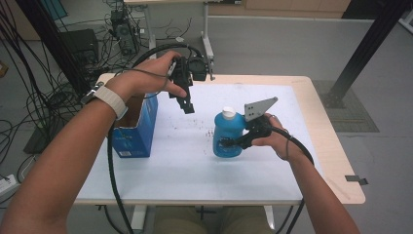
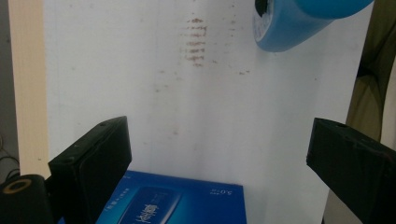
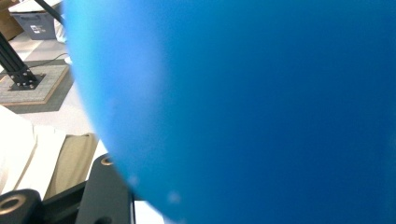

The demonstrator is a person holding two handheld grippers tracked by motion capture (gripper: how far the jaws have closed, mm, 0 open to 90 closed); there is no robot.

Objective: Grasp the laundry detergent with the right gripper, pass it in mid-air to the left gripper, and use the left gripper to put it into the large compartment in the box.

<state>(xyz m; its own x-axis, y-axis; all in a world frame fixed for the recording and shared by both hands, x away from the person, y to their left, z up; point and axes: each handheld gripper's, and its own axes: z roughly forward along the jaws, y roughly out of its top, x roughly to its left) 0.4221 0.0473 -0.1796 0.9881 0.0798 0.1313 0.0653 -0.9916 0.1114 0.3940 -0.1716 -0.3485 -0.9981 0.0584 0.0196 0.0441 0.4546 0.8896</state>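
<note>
Two tongs, two jobs: my right tongs (image 1: pixel 229 143) are clamped on the blue bottle (image 1: pixel 228 136), upright mid-tabletop (image 1: pixel 195 170). My left tongs (image 1: pixel 186 105) hang wide open and empty above the box (image 1: pixel 139 131). Next, I judge, carry the bottle over to the box.

You had the blue bottle (image 1: pixel 228 134) with its white cap upright near the middle of the white surface (image 1: pixel 185 161).

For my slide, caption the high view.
Right gripper clamps a blue bottle; open left gripper hovers beside a blue box.
</note>
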